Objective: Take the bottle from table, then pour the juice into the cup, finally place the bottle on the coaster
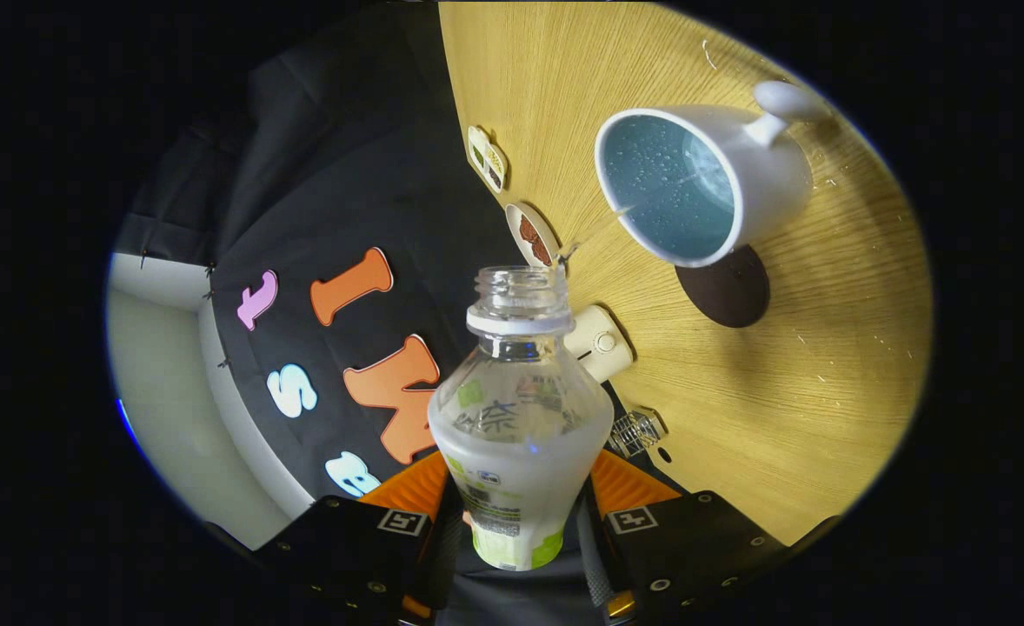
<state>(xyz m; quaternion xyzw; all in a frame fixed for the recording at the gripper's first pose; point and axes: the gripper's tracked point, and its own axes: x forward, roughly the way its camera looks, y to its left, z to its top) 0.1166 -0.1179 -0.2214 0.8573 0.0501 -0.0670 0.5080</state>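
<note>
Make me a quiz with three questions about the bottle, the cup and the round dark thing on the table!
1. Where is the bottle?
A. Between the gripper fingers
B. Inside the cup
C. Lying on the table

2. What colour is the cup outside?
A. Red
B. White
C. Green

3. Is the bottle capped?
A. Yes, capped
B. No, open
C. Covered by a cloth

Answers: 1 A, both fingers press its sides. 2 B, its wall and handle are white. 3 B, its mouth is bare, tipped towards the cup beside the dark coaster.

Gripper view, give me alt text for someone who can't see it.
The gripper is shut on an uncapped plastic bottle, tilted toward a white cup on the wooden table. A dark round coaster lies beside the cup.
</note>
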